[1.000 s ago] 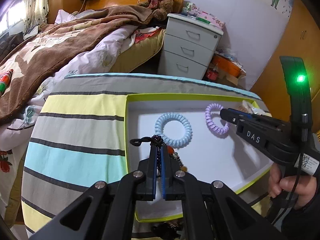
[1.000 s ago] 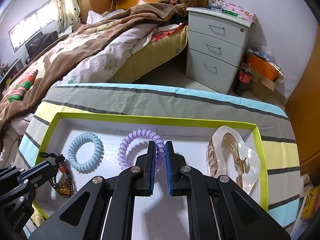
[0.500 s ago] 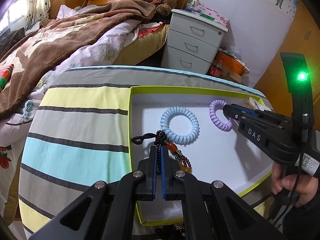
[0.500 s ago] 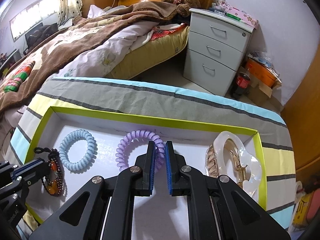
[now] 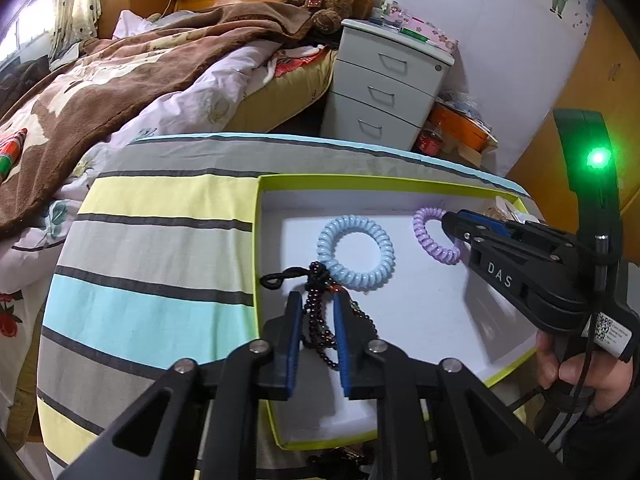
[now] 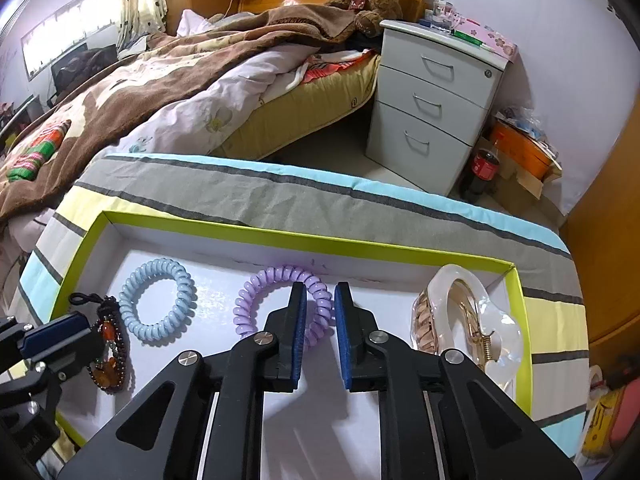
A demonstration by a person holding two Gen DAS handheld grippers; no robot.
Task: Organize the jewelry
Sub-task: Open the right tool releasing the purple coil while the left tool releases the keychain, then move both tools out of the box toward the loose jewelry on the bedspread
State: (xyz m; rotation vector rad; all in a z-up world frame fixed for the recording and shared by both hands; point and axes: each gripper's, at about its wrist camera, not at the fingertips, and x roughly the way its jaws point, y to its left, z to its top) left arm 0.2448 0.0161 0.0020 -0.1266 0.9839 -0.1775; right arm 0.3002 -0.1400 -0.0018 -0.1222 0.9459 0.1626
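A shallow white box with a lime-green rim [image 5: 360, 178] [image 6: 280, 236] lies on the striped cloth. In it are a dark beaded bracelet [image 5: 316, 316] [image 6: 107, 330], a light-blue coil hair tie [image 5: 360, 280] [image 6: 128, 312], a purple coil hair tie [image 5: 424, 236] [image 6: 242, 308] and a clear hair claw [image 6: 460, 308]. My left gripper [image 5: 317, 300] [image 6: 60, 332] is opening, the bracelet lying loose between its blue pads. My right gripper [image 6: 320, 292] [image 5: 448, 220] is opening too, the purple coil's right side between its pads.
The box sits on a round table under a striped cloth [image 5: 160, 248]. Beyond it are a bed with a brown blanket [image 6: 160, 80], a grey drawer unit [image 6: 432, 96] and a cola bottle [image 6: 482, 168] on the floor. A hand [image 5: 560, 364] holds the right gripper.
Both grippers' jaws have parted. The left had been shut on the bracelet, the right on the purple coil; both things now rest on the box floor between the pads.
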